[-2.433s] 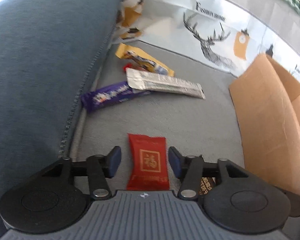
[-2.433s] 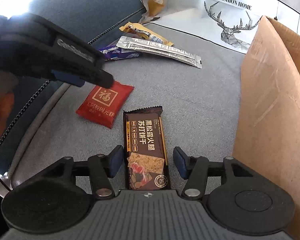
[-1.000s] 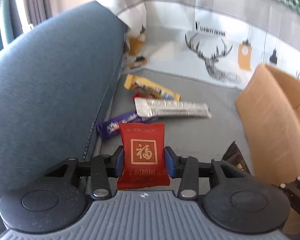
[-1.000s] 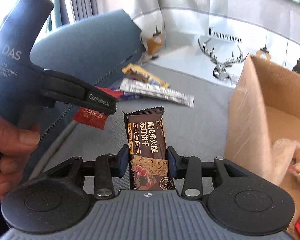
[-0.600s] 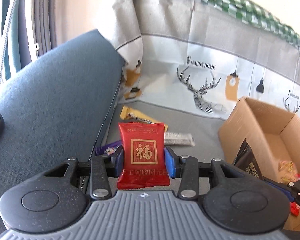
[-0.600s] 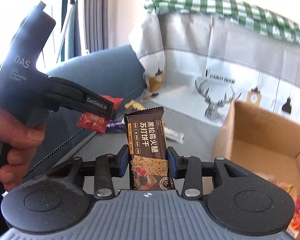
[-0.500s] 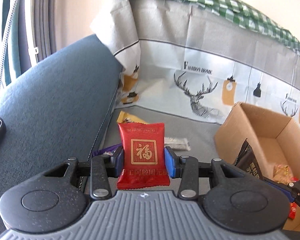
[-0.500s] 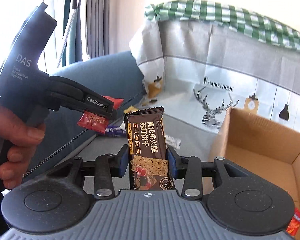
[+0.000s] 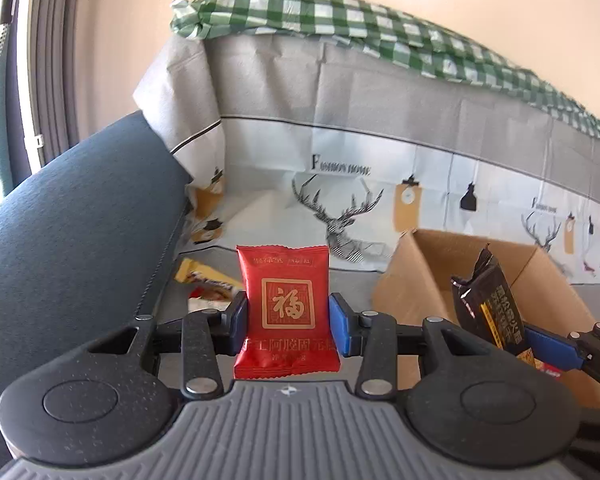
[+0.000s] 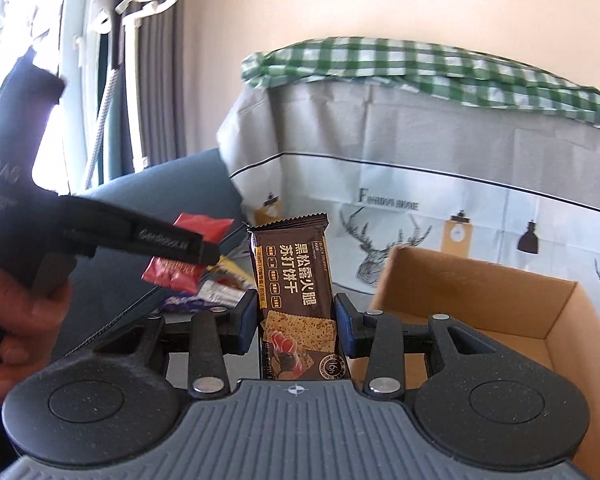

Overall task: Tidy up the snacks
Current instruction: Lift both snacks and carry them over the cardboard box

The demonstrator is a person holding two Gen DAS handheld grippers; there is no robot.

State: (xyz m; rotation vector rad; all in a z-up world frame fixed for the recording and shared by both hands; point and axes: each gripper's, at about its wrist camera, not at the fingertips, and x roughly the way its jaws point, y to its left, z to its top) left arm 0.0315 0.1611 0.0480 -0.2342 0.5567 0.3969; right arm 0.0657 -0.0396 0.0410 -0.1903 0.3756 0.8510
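My left gripper (image 9: 287,322) is shut on a red snack packet (image 9: 287,308) with a gold square emblem, held upright above the grey sofa seat. My right gripper (image 10: 296,326) is shut on a dark brown cracker bar (image 10: 294,292), also upright. In the right wrist view the left gripper (image 10: 204,250) shows at the left with the red packet (image 10: 188,256) in it and a hand (image 10: 24,320) on its handle. In the left wrist view the brown bar (image 9: 494,300) hangs at the right, over the open cardboard box (image 9: 428,264).
The cardboard box (image 10: 472,292) stands on the seat at the right. Several loose snacks (image 9: 204,280) lie on the seat by the dark blue sofa arm (image 9: 72,240). A deer-print cover (image 9: 340,216) with a green check cloth (image 9: 340,16) rises behind.
Both grippers closed on their snacks and lifted them off the seat. Both views have tilted upward, so more wall and less seat shows. The box now appears lower and nearer.
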